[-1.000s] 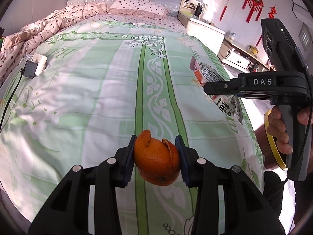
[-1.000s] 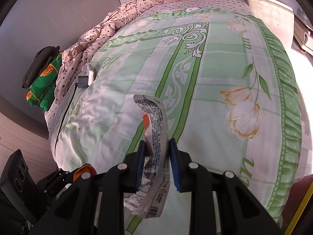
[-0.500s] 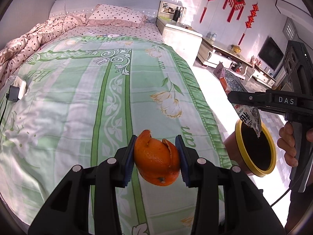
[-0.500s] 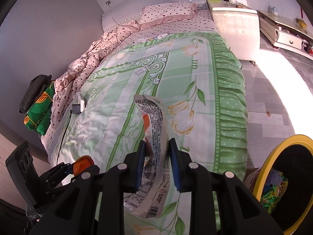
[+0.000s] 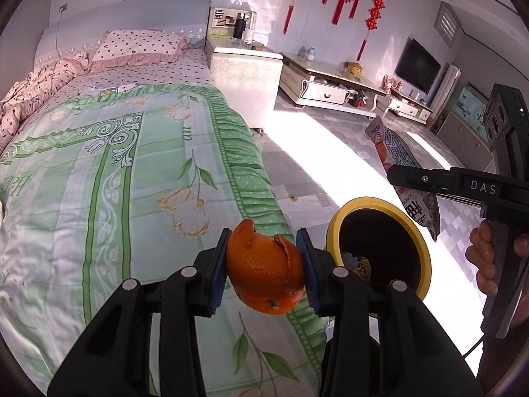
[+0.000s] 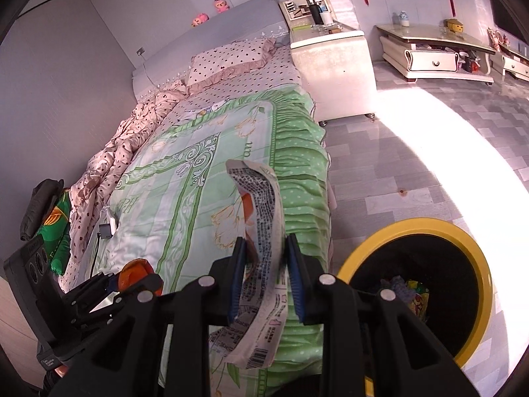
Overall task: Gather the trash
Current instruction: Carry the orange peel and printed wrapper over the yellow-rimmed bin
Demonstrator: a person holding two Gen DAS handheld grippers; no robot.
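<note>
My left gripper (image 5: 264,264) is shut on an orange peel (image 5: 264,271), held over the green bedspread's foot edge, just left of a yellow-rimmed trash bin (image 5: 420,248). My right gripper (image 6: 264,271) is shut on a crumpled printed snack wrapper (image 6: 261,211), which hangs down between the pads. From the left wrist view that wrapper (image 5: 396,152) dangles above the bin's far rim, with a hand (image 5: 486,264) on the right tool's grip. In the right wrist view the bin (image 6: 476,254) sits low at the right with colourful wrappers inside, and the left gripper (image 6: 132,274) with the peel shows at lower left.
The bed (image 5: 99,172) fills the left side, with a dotted pillow (image 5: 139,46) and a charger with cable (image 6: 107,228) on it. A white nightstand (image 5: 244,76) stands past the bed, and low white cabinets (image 5: 330,86) and a TV (image 5: 416,66) line the far wall. Sunlit tile floor (image 6: 413,165) surrounds the bin.
Both grippers swung right from over the bed toward its foot edge and rose. The bin came into view and now lies close beside both. The peel and wrapper stayed clamped.
</note>
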